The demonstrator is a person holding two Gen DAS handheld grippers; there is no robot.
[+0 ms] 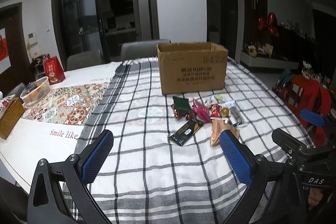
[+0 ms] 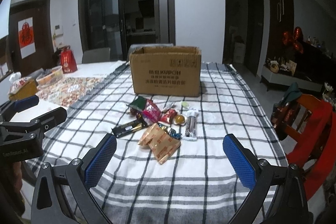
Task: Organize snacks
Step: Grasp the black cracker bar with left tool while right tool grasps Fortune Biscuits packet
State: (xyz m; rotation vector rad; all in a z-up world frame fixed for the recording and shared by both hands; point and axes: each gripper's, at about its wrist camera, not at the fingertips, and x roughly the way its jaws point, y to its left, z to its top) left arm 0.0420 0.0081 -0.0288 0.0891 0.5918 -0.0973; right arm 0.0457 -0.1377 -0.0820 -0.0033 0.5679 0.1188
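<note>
An open cardboard box (image 1: 192, 67) (image 2: 166, 71) stands on the checked tablecloth (image 1: 147, 161) (image 2: 189, 182). In front of it lies a pile of snacks: a black bar (image 1: 185, 132) (image 2: 130, 128), a pink packet (image 1: 200, 110) (image 2: 151, 112), a green packet (image 1: 181, 103) (image 2: 137, 102), tan packets (image 1: 216, 133) (image 2: 160, 143), a yellow round sweet (image 1: 224, 111) (image 2: 180, 119) and a dark stick pack (image 2: 191, 128). My left gripper (image 1: 167, 156) is open and empty, short of the pile. My right gripper (image 2: 170, 161) is open and empty, just short of the tan packets.
A white basket (image 1: 36, 90) (image 2: 50, 76), a red gift bag (image 1: 54, 70) (image 2: 68, 61) and a tissue box (image 1: 9, 112) (image 2: 23, 87) sit at the table's left. Grey chairs (image 1: 142, 49) stand behind the table. A chair with red cloth (image 2: 310, 129) stands at the right edge.
</note>
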